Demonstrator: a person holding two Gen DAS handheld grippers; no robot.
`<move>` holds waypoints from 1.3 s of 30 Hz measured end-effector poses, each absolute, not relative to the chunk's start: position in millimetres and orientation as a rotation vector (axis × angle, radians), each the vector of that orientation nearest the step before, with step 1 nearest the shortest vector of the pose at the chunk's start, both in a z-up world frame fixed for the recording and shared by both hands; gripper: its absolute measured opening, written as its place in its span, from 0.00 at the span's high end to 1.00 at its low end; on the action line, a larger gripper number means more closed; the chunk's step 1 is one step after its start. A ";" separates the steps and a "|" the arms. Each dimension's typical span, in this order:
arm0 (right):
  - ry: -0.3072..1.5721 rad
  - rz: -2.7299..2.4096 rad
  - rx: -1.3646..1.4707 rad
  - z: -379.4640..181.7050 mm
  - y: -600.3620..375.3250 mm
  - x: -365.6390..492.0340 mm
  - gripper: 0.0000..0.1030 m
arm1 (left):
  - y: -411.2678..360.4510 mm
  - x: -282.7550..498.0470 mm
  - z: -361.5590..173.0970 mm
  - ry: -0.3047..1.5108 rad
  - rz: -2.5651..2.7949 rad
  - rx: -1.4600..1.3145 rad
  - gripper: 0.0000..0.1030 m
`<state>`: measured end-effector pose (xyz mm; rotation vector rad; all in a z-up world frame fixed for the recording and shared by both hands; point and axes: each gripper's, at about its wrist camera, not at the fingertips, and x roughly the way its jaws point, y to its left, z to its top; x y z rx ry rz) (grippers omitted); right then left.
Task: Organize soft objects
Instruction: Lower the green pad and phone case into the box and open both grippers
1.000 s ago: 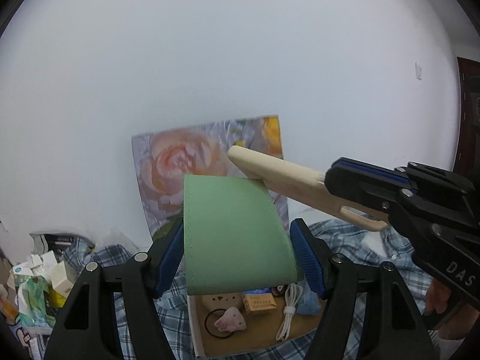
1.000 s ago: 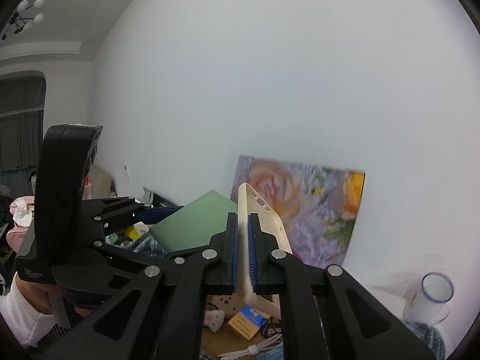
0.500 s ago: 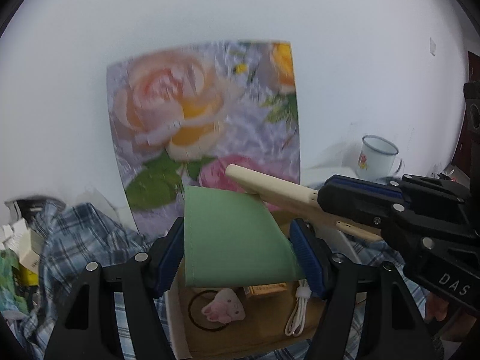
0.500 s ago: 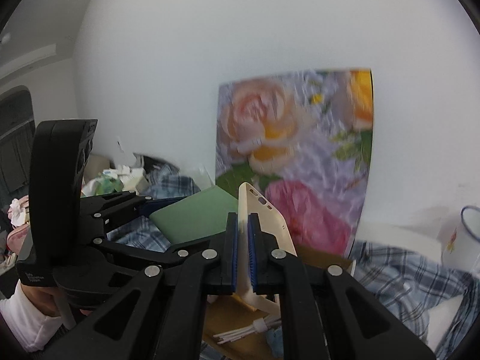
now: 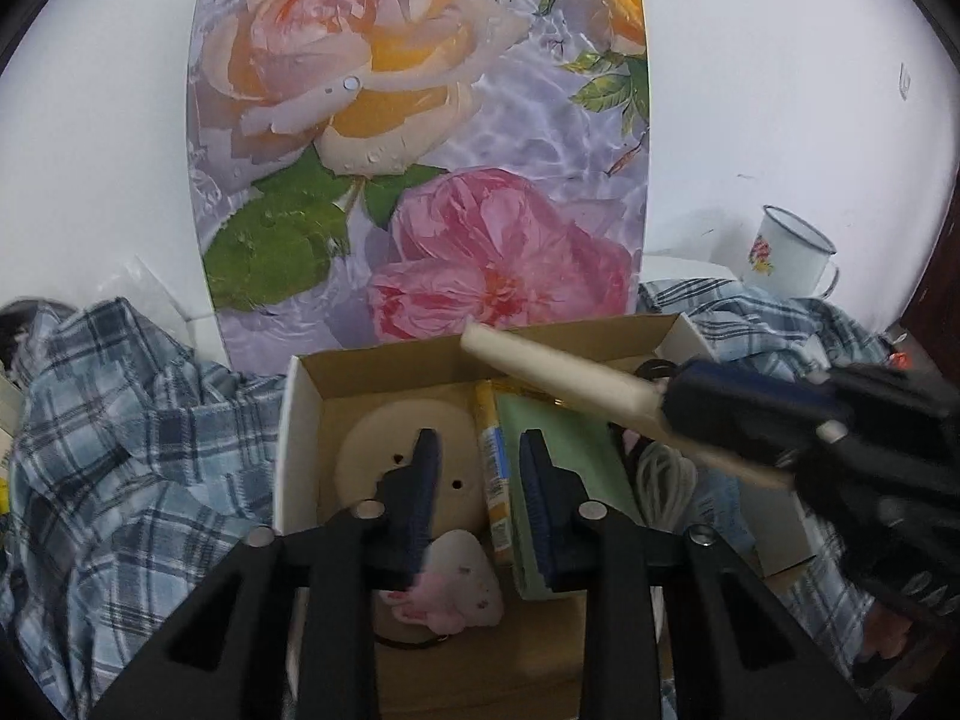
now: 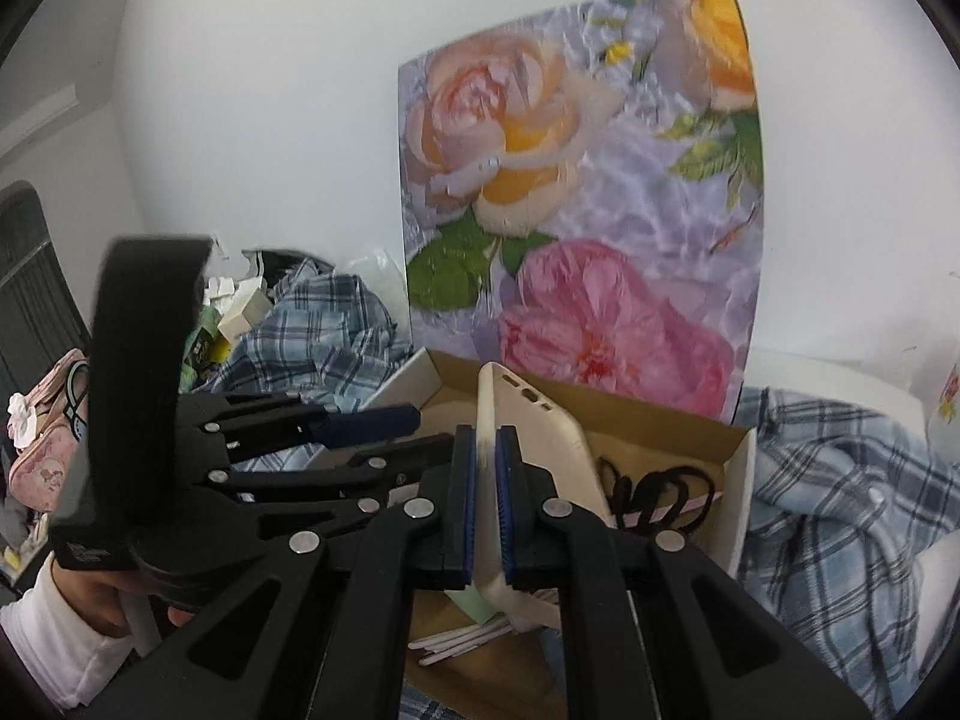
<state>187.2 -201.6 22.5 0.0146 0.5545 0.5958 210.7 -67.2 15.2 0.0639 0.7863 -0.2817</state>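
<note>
My right gripper [image 6: 485, 510] is shut on a cream phone case [image 6: 540, 450] and holds it over the open cardboard box [image 6: 735, 468]; the case [image 5: 570, 375] and the right gripper [image 5: 780, 420] show at the right of the left wrist view. My left gripper [image 5: 480, 498] is inside the box [image 5: 288, 438], jaws apart and empty. The green soft piece [image 5: 558, 450] lies in the box just outside its right finger, beside a yellow-blue packet [image 5: 495, 468]. A cream round item [image 5: 372, 456] and a pink plush piece [image 5: 456, 588] lie below.
A rose picture [image 5: 420, 150] leans on the white wall behind the box. Blue plaid cloth [image 5: 120, 450] surrounds the box. A white enamel mug [image 5: 786, 252] stands at the back right. White cable [image 5: 660, 474] and black hair ties [image 6: 660, 492] lie in the box.
Both grippers have dropped toward the box. My left gripper has let go of the green piece, which now lies in the box. The right still grips the phone case.
</note>
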 end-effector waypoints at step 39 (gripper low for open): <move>0.232 0.426 -0.014 159.6 -221.4 81.3 0.00 | -19.8 124.6 148.3 0.410 -0.175 -0.003 0.00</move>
